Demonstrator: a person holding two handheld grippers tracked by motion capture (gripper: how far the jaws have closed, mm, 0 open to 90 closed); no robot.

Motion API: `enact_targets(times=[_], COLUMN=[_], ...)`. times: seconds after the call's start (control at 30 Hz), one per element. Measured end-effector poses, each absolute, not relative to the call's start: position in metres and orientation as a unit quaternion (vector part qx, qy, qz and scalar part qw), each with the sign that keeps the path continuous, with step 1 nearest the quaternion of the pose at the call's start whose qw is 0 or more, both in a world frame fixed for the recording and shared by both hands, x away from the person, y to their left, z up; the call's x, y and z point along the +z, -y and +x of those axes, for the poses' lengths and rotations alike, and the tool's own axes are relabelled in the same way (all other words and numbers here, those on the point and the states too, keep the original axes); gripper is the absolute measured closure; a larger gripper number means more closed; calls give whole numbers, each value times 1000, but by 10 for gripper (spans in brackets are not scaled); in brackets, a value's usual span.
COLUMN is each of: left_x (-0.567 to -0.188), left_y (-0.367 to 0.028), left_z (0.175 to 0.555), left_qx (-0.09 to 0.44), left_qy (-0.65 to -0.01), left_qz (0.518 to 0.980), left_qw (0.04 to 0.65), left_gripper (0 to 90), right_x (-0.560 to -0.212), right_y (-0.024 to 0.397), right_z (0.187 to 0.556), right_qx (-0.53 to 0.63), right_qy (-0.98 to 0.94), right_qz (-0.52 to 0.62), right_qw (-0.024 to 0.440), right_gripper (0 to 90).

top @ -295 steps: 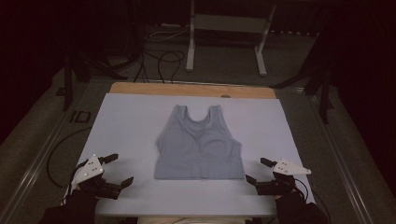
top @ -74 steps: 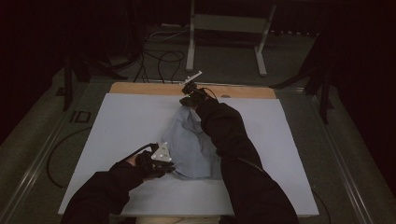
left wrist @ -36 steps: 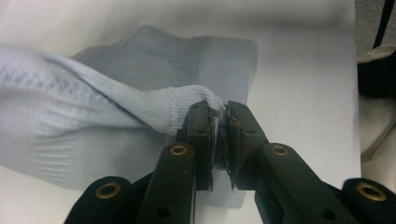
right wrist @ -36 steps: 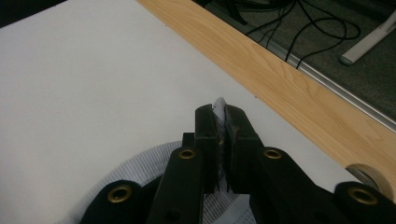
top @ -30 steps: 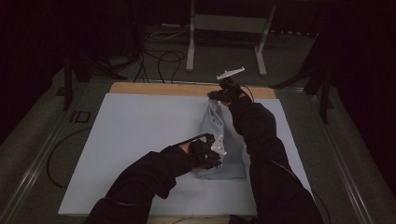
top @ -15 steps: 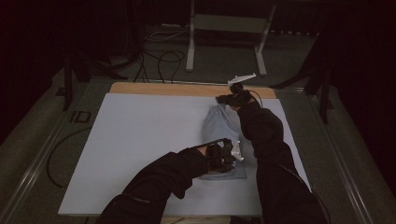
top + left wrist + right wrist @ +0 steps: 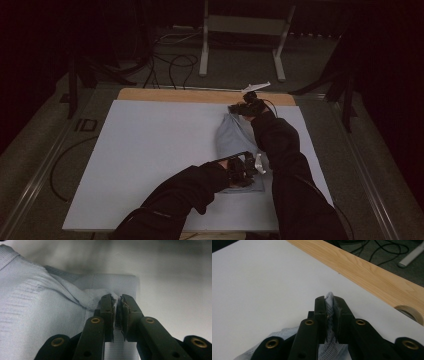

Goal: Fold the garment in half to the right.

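A light grey sleeveless top [image 7: 234, 142] lies folded lengthwise on the right half of the white table cover [image 7: 150, 150]. My left gripper [image 7: 246, 170] is at the garment's near end, shut on its hem edge [image 7: 115, 302]. My right gripper [image 7: 239, 108] is at the far end near the wooden strip, shut on a bunched strap of the grey top [image 7: 330, 298]. Both forearms in black sleeves cross over the cloth and hide part of it.
A bare wooden strip [image 7: 200, 95] runs along the table's far edge, with a roll of tape [image 7: 409, 311] at the cover's border. Beyond it are cables [image 7: 170, 60] and a metal stand [image 7: 240, 30] on the floor. The cover's left half is bare.
The top, earlier spread flat, has been carried rightward and folded over on itself. Both grippers moved right with the cloth in their jaws; in the last half second they shifted only slightly.
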State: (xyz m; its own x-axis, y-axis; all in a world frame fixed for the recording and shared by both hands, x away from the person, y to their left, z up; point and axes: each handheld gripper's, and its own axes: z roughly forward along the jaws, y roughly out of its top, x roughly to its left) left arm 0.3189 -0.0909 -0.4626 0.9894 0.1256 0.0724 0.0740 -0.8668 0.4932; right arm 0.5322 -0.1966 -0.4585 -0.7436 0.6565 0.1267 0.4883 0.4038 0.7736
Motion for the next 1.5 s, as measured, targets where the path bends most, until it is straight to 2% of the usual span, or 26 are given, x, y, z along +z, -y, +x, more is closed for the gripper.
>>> enact_targets(times=[0.17, 0.2, 0.33, 0.4, 0.53, 0.6, 0.63, 0.8, 0.97, 1.23, 1.4, 1.5], left_x=[-467, -468, -474, -477, -481, -481, -481, -479, -468, -468, -477, -479], left_y=[93, 94, 98, 100, 101, 102, 102, 102, 105, 115, 116, 119], left_z=[320, 321, 323, 324, 325, 326, 326, 326, 325, 322, 324, 322], left_qx=[52, 48, 37, 37, 29, 26, 25, 21, 32, 21, 10, 1], left_qy=[-59, -64, -72, -72, -73, -76, -76, -76, -82, -68, -65, -56], left_qz=[964, 963, 965, 965, 965, 965, 965, 963, 954, 956, 959, 959], left_qw=[254, 257, 251, 248, 249, 249, 250, 258, 286, 284, 274, 277], left_gripper=[815, 814, 812, 810, 799, 793, 788, 776, 807, 848, 837, 784], right_x=[-461, -463, -468, -469, -467, -462, -459, -450, -444, -437, -437, -438], right_y=[196, 195, 196, 196, 201, 204, 206, 212, 215, 215, 215, 214], right_z=[533, 534, 535, 535, 532, 531, 530, 526, 518, 513, 510, 507], right_qx=[431, 429, 424, 421, 422, 425, 432, 435, 437, 442, 443, 441], right_qy=[-830, -832, -830, -831, -830, -825, -822, -818, -817, -818, -819, -821], right_qz=[341, 340, 353, 354, 358, 362, 360, 364, 362, 354, 351, 348], right_qw=[97, 95, 79, 78, 73, 88, 84, 93, 100, 102, 103, 98], right_gripper=[830, 803, 520, 490, 284, 180, 155, 127, 127, 128, 128, 127])
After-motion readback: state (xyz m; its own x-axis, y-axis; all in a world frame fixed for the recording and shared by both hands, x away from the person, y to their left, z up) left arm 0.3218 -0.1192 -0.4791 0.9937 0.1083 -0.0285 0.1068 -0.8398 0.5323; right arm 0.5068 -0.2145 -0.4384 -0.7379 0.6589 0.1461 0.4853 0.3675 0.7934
